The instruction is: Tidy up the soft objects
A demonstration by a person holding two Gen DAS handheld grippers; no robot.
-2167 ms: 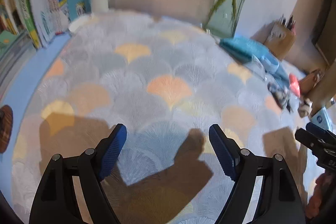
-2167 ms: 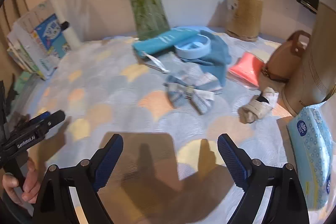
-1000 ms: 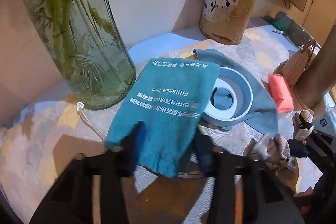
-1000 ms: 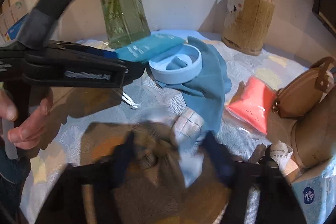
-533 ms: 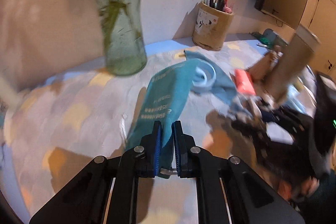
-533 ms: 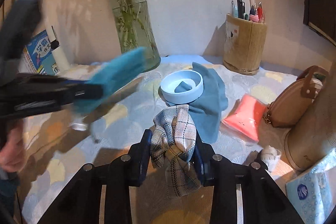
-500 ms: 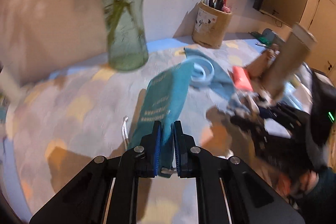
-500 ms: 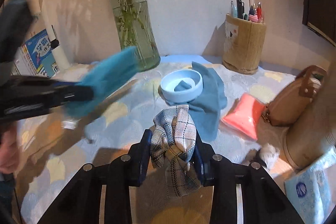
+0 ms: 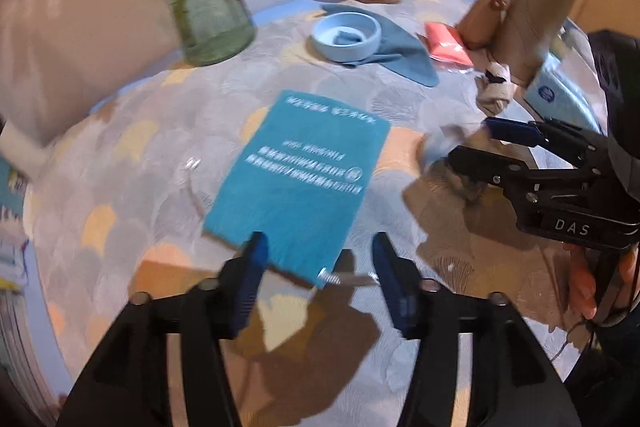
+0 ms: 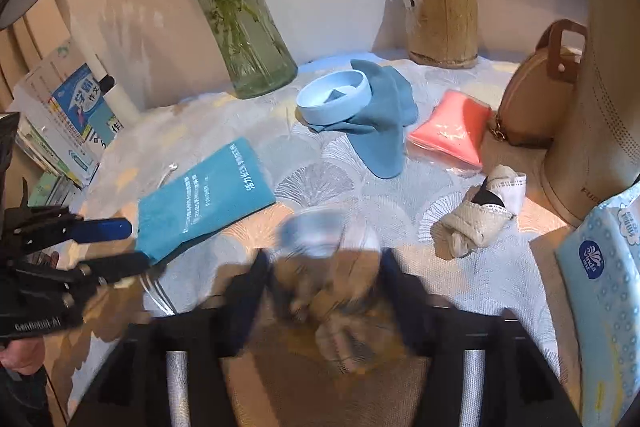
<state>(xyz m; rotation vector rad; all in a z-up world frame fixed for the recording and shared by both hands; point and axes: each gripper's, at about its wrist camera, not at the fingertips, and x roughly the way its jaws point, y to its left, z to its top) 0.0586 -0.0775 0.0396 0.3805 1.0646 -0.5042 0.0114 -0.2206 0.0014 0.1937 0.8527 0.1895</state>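
Plaid cloth between opening right gripper jaws motion-blurred; contact unclear. Tissue pack cut off at edge.

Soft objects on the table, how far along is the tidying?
Early. The teal pouch lies flat on the tablecloth; the left tool, jaws opening, no longer grips it. The right tool is opening around a blurred plaid cloth. Still scattered: blue cloth, rolled socks, pink packet.
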